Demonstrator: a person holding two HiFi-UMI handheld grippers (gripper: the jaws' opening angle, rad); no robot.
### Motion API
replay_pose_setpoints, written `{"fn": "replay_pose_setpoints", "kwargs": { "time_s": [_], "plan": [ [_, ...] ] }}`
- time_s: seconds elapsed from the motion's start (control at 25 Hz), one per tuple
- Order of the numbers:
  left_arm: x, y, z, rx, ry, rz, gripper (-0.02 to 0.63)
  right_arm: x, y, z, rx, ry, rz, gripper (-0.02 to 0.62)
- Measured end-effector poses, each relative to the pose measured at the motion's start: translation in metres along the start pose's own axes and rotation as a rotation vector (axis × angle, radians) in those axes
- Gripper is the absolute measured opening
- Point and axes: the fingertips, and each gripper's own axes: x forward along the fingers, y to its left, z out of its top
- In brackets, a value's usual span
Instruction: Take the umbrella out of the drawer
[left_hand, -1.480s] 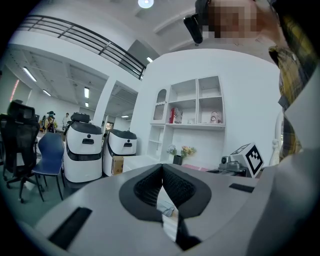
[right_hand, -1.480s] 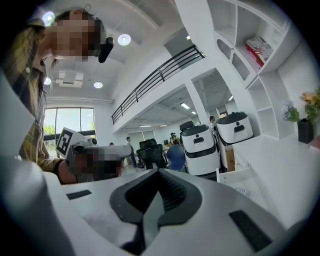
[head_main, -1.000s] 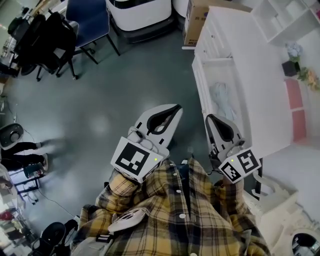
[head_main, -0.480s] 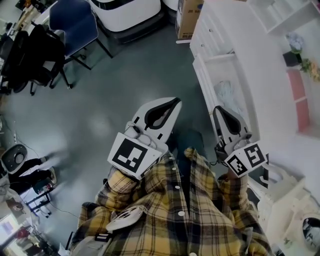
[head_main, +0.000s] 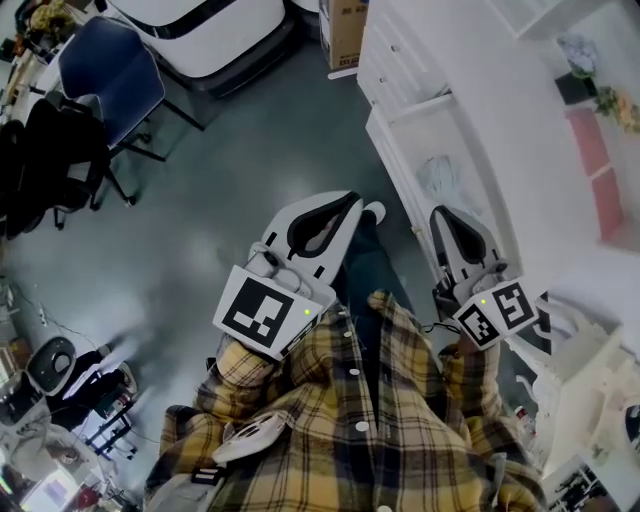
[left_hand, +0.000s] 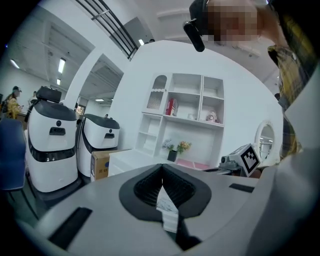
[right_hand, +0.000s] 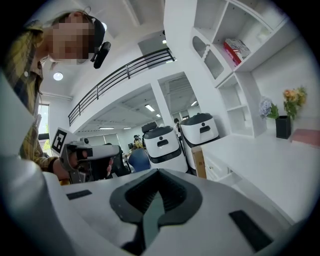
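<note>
The open drawer (head_main: 392, 165) juts from the white cabinet (head_main: 520, 150) at upper right, its long edge facing bare grey floor (head_main: 200, 220) that fills the centre and left. A blue chair (head_main: 110, 70) and a black chair (head_main: 50, 160) crowd the upper left. A cardboard box (head_main: 345, 30) stands at the top edge.

The umbrella (head_main: 438, 178) lies inside the drawer as a pale bundle, washed out and too small to show its shape.

The 2 grippers are both empty. The left gripper (head_main: 352, 200) (left_hand: 162, 167) has its jaws pressed together over the floor, beside the drawer's edge. The right gripper (head_main: 437, 213) (right_hand: 158, 172), jaws also together, sits just below the umbrella, its body covering the drawer's lower end. The cabinet is cut off by the right edge.
</note>
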Motion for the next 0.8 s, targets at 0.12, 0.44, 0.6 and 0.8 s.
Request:
{"fn": "replay_pose_setpoints", "kwargs": {
  "time_s": [0.12,0.44,0.6,0.8],
  "plan": [
    [0.027,0.011,0.004,0.004,0.022,-0.041,0.021,0.014,-0.024,0.003,0.022,0.0,-0.038,0.017],
    [0.109,0.042,0.039,0.024,0.044,-0.137,0.021,0.052,-0.08,0.041,0.053,-0.02,-0.108,0.017],
    [0.143,0.046,0.055,0.045,0.05,-0.187,0.021,0.054,-0.108,0.057,0.069,-0.05,-0.158,0.017],
    [0.183,0.036,0.07,0.082,0.054,-0.273,0.021,0.041,-0.137,0.07,0.1,-0.101,-0.23,0.017]
  ]
}}
